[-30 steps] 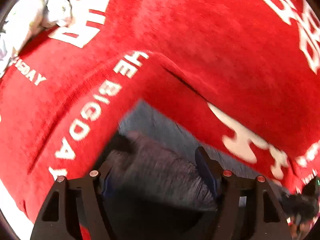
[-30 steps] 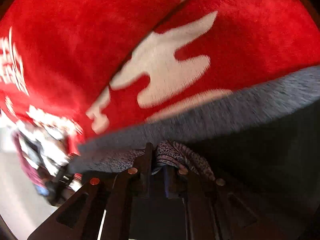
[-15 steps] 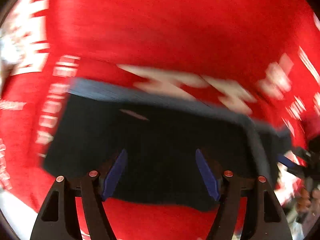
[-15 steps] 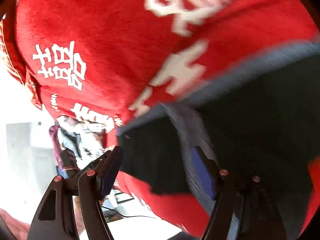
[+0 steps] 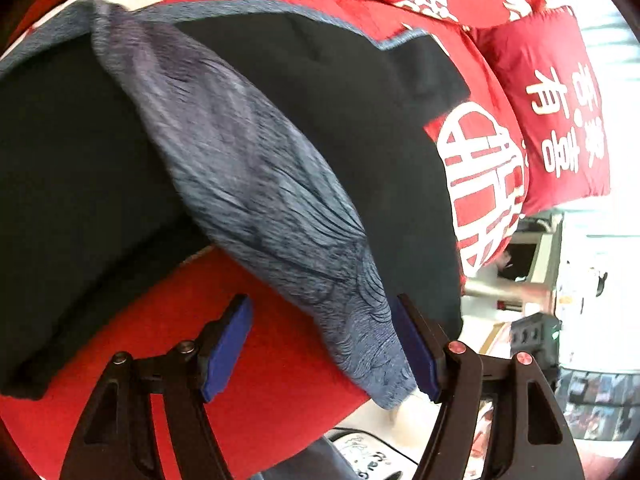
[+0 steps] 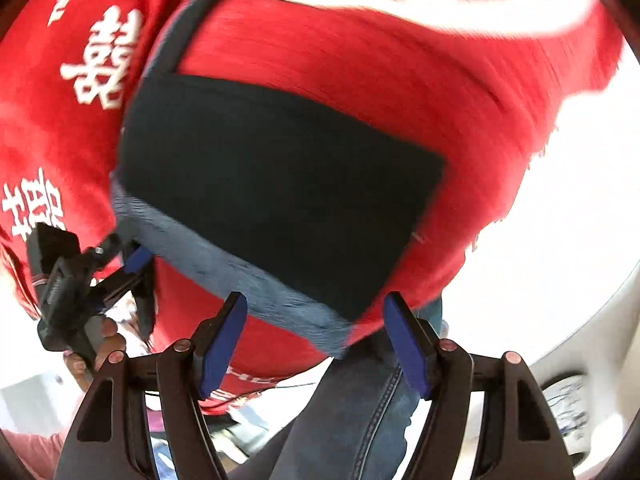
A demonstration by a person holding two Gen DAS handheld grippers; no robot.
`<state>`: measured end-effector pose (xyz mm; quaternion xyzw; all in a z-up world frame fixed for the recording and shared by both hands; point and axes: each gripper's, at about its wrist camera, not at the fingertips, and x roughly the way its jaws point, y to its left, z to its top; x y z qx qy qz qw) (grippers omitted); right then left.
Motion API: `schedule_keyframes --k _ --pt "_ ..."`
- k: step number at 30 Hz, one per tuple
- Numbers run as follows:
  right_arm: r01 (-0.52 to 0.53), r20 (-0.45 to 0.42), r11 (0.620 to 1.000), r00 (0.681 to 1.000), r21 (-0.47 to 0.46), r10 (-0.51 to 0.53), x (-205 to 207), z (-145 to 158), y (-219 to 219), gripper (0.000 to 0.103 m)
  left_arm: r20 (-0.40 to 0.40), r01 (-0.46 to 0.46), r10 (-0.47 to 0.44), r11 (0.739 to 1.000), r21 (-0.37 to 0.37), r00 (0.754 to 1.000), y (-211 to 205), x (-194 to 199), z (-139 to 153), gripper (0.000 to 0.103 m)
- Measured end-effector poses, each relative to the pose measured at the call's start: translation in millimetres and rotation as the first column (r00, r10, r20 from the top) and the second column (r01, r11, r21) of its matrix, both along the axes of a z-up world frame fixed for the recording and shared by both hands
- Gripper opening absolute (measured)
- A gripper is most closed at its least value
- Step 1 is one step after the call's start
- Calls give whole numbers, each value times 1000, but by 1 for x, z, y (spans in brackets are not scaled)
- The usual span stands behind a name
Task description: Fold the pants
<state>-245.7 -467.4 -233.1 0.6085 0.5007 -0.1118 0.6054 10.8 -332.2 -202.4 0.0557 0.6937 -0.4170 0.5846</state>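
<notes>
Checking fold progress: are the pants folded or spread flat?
Folded: the pants lie as a compact dark rectangle on the red blanket, grey waistband along one edge.

- The place looks like a lived-in room of a home, perhaps a bedroom, though which room cannot be told for sure.
- A soft red blanket (image 5: pixel 280 380) with white Chinese characters covers the surface where the clothing lies.
- A red cushion (image 5: pixel 560 92) bearing the same kind of white characters sits beyond it.
- Behind the cushion stand pale walls, a dark boxy appliance (image 5: pixel 532 336) and cluttered household items, blurred.
- A person's leg in blue jeans (image 6: pixel 360 400) stands on a light floor (image 6: pixel 540 280).
</notes>
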Motion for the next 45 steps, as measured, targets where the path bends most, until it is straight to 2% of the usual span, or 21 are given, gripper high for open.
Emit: schedule_keyframes --k 2,3,4,5,6,7,11,14,17,21,23,24,25,28,30,32,36,41,42,43,45 --pt "46 31 998 998 51 -48 -10 -19 4 72 31 12 -12 1000 -5 999 -4 -4 2 77" --pt "73 43 993 996 88 -77 -13 -28 7 58 33 11 -11 1000 -3 999 -5 -4 3 77" --pt "108 68 985 991 138 -118 -15 -34 11 37 28 6 -6 1000 -9 1000 -3 -4 4 77" --pt "139 77 977 985 164 -153 -17 -36 14 33 12 -8 8 1000 -22 1000 -2 -3 5 75" --pt "154 95 973 981 169 -172 -20 -32 15 14 -5 -19 19 999 -31 1000 0 -2 4 72" --pt "173 133 968 971 184 -199 -23 -25 13 15 -28 -30 28 999 -42 999 1 1 5 64" --pt "210 288 954 920 214 -267 -12 32 -18 15 -41 -79 76 993 -87 996 -10 8 28 62" --pt "160 360 973 909 164 -210 26 69 -68 15 -15 -133 132 983 -127 991 -26 25 52 62" --pt "94 411 991 903 92 -124 75 94 -124 15 81 -168 182 973 -158 980 -60 58 78 63" --pt "30 399 1000 917 5 -30 146 109 -199 25 234 -219 251 963 -154 939 -93 106 101 67" --pt "-8 354 998 935 -67 31 190 115 -226 45 283 -250 284 957 -150 916 -99 125 109 67" --pt "-35 335 992 939 -120 73 209 121 -236 66 304 -267 300 953 -146 904 -99 133 112 67" --pt "-67 324 978 937 -198 130 227 133 -244 72 322 -282 312 950 -137 894 -96 139 114 67" --pt "-108 294 930 930 -351 219 240 156 -253 72 369 -343 354 934 -96 860 -77 150 118 67" --pt "-114 249 918 943 -379 220 228 153 -252 72 379 -394 384 917 -56 842 -55 151 115 68" --pt "-97 186 930 967 -354 172 208 135 -255 68 383 -436 403 900 0 831 -37 147 103 86" --pt "-9 99 981 995 -195 29 173 71 -262 61 385 -494 403 852 172 830 -8 133 54 86" --pt "118 188 992 976 -39 -109 178 20 -274 56 379 -512 398 813 276 835 7 127 14 86" --pt "125 179 992 977 -24 -119 184 16 -275 29 376 -509 392 811 290 840 7 126 9 86" --pt "118 147 992 983 -34 -111 189 18 -277 12 378 -499 380 813 300 844 5 124 8 86" --pt "112 161 992 982 -52 -103 190 32 -281 12 376 -479 361 828 292 854 3 120 13 86"
